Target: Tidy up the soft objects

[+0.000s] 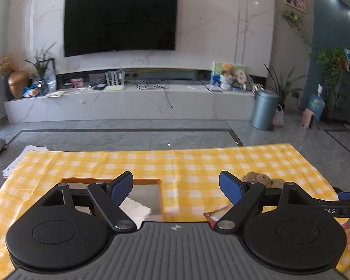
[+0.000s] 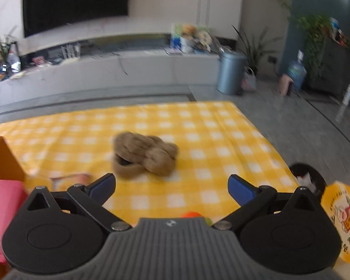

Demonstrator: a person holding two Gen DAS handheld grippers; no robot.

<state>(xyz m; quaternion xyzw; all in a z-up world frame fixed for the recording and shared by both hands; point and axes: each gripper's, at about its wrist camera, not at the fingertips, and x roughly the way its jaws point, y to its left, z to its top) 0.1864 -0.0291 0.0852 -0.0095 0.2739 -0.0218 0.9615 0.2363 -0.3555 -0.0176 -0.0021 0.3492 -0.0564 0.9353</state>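
Note:
A brown plush toy (image 2: 144, 155) lies on the yellow checked cloth (image 2: 198, 126), ahead of my right gripper (image 2: 171, 186), which is open and empty. In the left wrist view the toy (image 1: 261, 179) shows just behind the right finger. My left gripper (image 1: 176, 186) is open and empty above the cloth (image 1: 175, 163). An orange-rimmed box (image 1: 151, 186) with a white soft item (image 1: 134, 207) inside lies under its left finger. The box's orange wall (image 2: 2, 161) and a pink soft item (image 2: 2, 210) show at the left of the right wrist view.
A small wrapper (image 1: 215, 212) lies on the cloth near the left gripper. An orange object (image 2: 191, 214) sits close under the right gripper. A yellow printed container (image 2: 343, 221) and a dark bin (image 2: 308, 177) stand off the cloth's right edge. Papers (image 1: 23, 158) lie at the far left corner.

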